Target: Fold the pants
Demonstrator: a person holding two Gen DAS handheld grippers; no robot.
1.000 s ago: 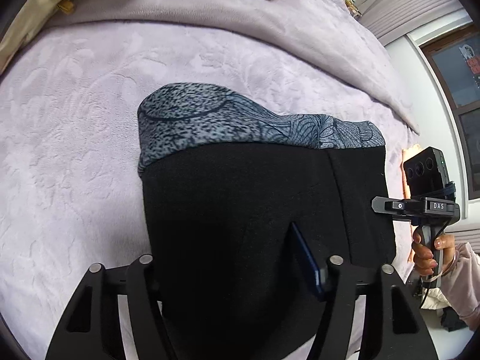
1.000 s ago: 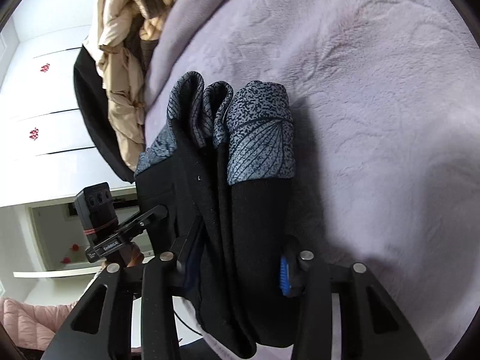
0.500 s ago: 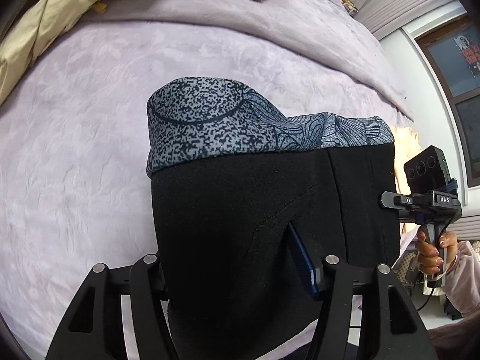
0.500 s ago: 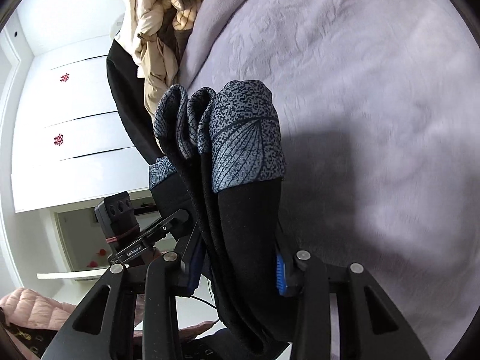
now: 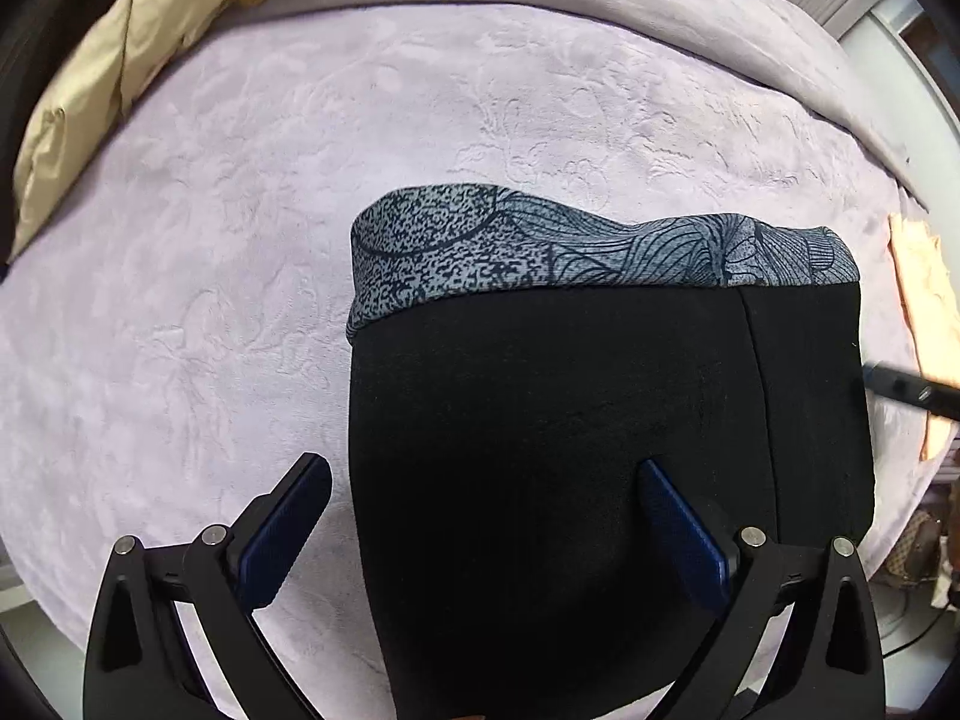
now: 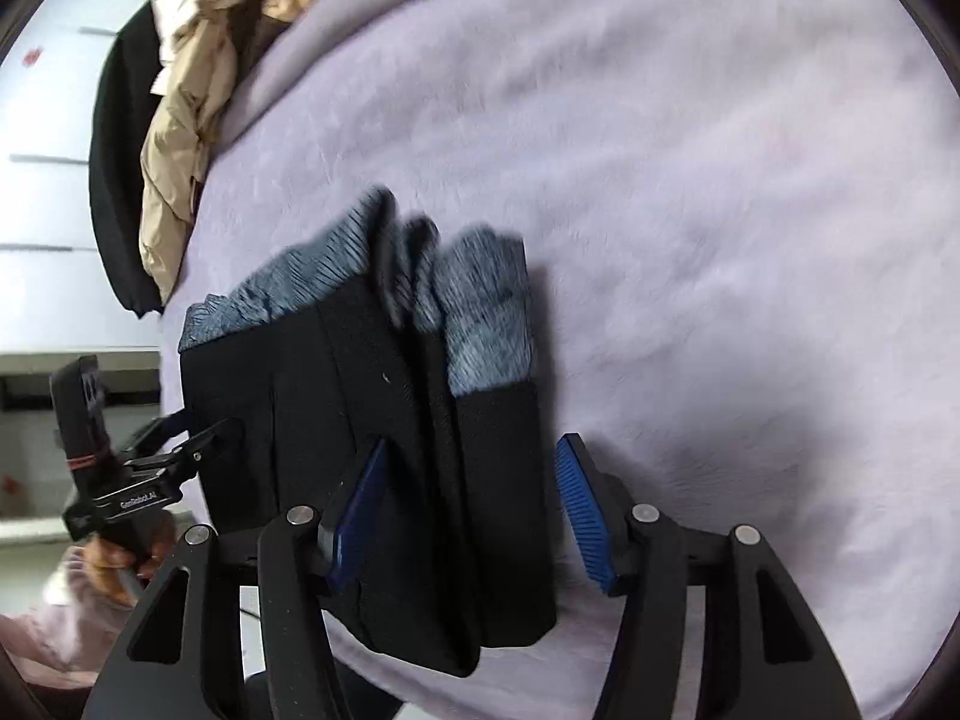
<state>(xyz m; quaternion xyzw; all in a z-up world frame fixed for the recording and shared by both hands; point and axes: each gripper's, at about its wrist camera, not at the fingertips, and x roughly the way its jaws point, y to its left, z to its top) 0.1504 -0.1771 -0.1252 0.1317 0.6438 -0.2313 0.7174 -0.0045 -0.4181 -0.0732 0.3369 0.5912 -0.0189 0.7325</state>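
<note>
On the blanket (image 5: 240,240), folded pants (image 5: 570,420) point waistband away

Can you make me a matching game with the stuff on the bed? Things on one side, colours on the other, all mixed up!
Things:
1. bed blanket
2. pants waistband
3. pads on the right tongs
4. puffy jacket

Colours:
A. blue
B. beige
C. pale purple
D. speckled grey

Pairs: 1-C, 2-D, 3-A, 4-B

A lilac embossed bedspread (image 5: 240,276) meets white panelled cupboards (image 6: 42,192) beyond.
</note>
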